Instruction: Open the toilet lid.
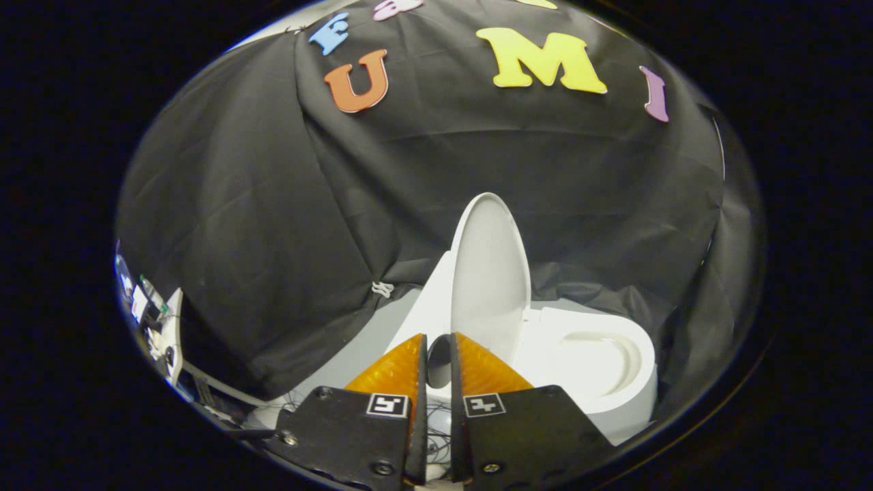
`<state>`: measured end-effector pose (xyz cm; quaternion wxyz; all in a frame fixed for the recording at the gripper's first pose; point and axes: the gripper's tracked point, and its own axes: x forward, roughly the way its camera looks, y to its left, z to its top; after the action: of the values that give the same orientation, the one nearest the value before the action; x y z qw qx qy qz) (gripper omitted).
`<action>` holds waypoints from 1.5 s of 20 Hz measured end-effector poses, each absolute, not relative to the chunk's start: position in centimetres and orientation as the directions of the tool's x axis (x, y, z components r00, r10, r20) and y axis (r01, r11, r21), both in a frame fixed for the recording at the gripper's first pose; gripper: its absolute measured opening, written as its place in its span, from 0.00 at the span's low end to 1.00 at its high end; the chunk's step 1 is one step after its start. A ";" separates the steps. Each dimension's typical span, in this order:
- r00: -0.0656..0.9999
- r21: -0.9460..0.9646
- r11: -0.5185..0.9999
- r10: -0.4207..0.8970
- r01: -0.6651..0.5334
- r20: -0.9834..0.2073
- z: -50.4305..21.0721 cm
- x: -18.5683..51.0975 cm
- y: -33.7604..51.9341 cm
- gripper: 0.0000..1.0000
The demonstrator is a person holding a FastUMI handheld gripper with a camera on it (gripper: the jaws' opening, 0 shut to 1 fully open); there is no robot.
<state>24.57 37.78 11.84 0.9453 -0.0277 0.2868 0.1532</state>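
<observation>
The white toilet [586, 368] stands ahead against the black cloth wall. Its lid [490, 273] is raised upright, leaning back toward the tank [426, 314], and the seat ring and bowl [600, 358] lie uncovered to the right. My gripper [439, 341] sits low in front of the lid's base. Its fingers [392, 372] are only a narrow gap apart and hold nothing. The lid rises just beyond the fingertips and does not touch them.
Black cloth drapes behind and around the toilet. A grey floor strip [354, 354] shows to the left of the tank. Further left, past the cloth's edge, are a white stand and cluttered equipment [153, 314] with cables.
</observation>
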 end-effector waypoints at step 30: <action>0.984 -0.015 0.998 0.052 -0.056 -0.172 11.3 9.9 9.7 0.86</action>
<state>9.92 9.69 11.32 0.9959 -0.0100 0.0860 0.0272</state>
